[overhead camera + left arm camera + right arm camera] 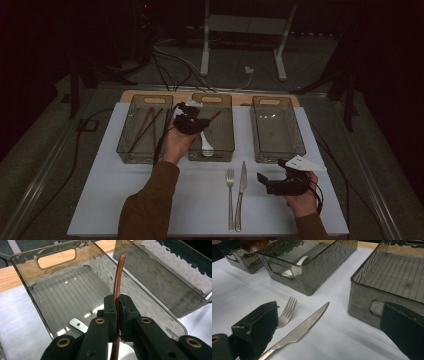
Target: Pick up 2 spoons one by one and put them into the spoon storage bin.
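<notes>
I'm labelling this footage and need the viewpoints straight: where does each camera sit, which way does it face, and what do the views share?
High view: above the person's side, facing forward and down on the table; both forearms, left gripper, right gripper.
Left gripper view: rides the left gripper, facing into the middle bin; jaws shut on a brown spoon handle.
Right gripper view: rides the right gripper, low over the table; jaws open.
Shared: high and right gripper views both show fork and knife.

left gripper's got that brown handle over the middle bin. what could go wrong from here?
1. The left gripper pinches the thin, curved brown handle between narrow pads, so it may pivot or slip.
2. A white spoon already lies in the middle bin; a drop could knock it.
</notes>
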{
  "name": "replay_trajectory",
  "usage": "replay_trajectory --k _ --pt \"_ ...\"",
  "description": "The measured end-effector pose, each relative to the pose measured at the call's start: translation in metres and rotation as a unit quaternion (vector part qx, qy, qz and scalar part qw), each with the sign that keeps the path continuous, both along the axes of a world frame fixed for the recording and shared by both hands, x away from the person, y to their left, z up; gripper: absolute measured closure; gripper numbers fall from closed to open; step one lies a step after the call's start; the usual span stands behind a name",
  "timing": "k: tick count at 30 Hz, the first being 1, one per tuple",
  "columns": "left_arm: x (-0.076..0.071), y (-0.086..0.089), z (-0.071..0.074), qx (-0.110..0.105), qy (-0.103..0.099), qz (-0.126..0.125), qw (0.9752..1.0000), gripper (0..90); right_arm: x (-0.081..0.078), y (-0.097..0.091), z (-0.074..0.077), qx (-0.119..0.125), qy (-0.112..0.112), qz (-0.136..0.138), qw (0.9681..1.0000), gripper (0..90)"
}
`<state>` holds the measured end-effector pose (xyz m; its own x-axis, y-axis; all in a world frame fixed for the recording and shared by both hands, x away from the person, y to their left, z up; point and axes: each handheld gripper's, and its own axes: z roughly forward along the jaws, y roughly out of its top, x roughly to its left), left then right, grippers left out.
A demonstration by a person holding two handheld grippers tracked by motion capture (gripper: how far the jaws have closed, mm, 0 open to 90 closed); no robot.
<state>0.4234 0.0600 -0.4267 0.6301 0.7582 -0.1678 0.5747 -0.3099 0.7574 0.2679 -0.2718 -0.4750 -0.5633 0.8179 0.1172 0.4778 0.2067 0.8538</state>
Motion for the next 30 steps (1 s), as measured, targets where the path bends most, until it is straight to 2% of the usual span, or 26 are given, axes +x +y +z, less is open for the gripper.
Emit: replay_trajectory --k 11,20,24,27,30 --pt "0.0028 -0.0025 -0.0027 -0.017 0.006 -0.002 0.9998 86.4 0.0001 0.0001 -0.0001 0.000 0.000 0.000 1.0000 2.2" --pt "0.0054 -0.0062 -0.0041 -0.020 0.008 0.001 0.9998 85.2 0.0000 -0.0002 0.0000 0.000 0.000 0.000 1.0000 2.1" --pt "0.0062 -0.0074 -0.0068 -0.025 0.009 0.004 0.9996 77.9 -0.0001 -0.0005 0.0001 0.000 0.000 -0.001 1.0000 2.1" --pt "0.0057 -0.0073 -0.0068 -0.032 0.008 0.007 0.9994 63.9 -0.0003 -0.0008 0.0002 0.001 -0.001 0.000 1.0000 2.1" --pt "0.0051 -0.0058 -0.0053 -0.050 0.010 0.006 0.9987 49.6 -0.0002 -0.0013 0.0000 0.001 -0.001 0.001 1.0000 2.1"
